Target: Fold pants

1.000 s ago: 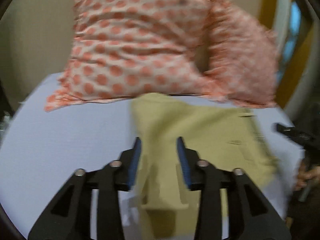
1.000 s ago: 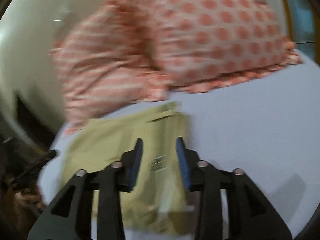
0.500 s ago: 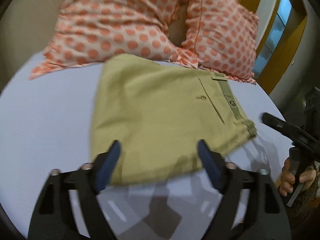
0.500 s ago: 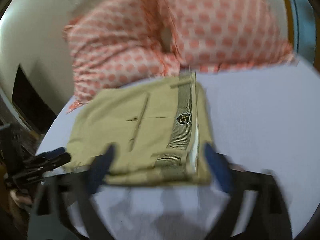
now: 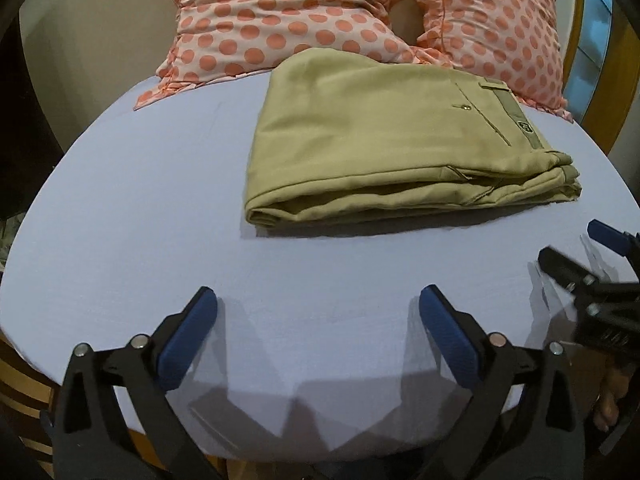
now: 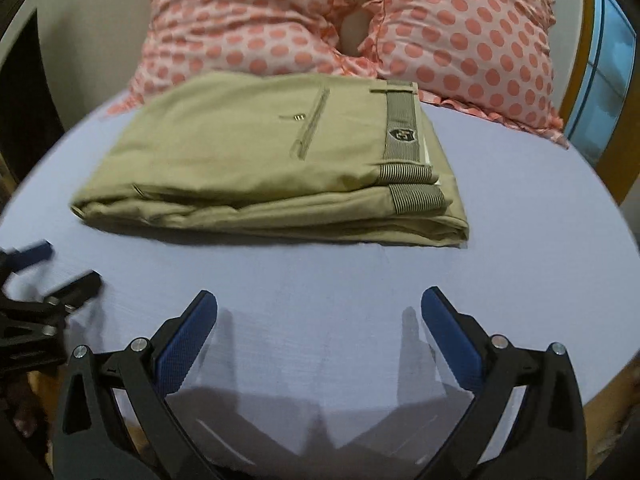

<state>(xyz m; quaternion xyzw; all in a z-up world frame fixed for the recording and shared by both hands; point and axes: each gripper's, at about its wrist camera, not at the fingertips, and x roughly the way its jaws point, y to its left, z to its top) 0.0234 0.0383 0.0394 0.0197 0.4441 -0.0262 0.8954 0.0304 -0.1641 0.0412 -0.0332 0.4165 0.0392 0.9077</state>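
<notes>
- The khaki pants (image 5: 384, 136) lie folded into a compact, layered rectangle on the bed (image 5: 140, 208), which is covered by a pale lavender sheet.
- Their far edge touches the polka-dot pillows (image 5: 280, 16) propped up behind them; two pillows side by side, pink with coral spots and frilled edges.
- From the right wrist view the pants (image 6: 256, 160) show the striped waistband (image 6: 402, 132) on the right end, with a small shield badge on it, and a welt pocket with a button just to the left of the band.
- Rounded fold on the left end of the pants, stacked layers along the near edge, and a shadow on the sheet right below them.
- Left gripper (image 5: 318, 320): jaws spread wide, nothing between the blue pads (image 5: 186, 344), hanging over bare sheet on the near side of the pants, apart from the cloth.
- Right gripper (image 6: 319, 320): same story, jaws released and wide, blue pads (image 6: 452, 340) empty, also short of the pants' near edge.
- In the left wrist view the right gripper (image 5: 576, 256) pokes in at the right edge, near the pants' waistband corner but not touching it.
- In the right wrist view the left gripper (image 6: 58, 266) shows at the left edge, blurred, beside the pants' folded end.
</notes>
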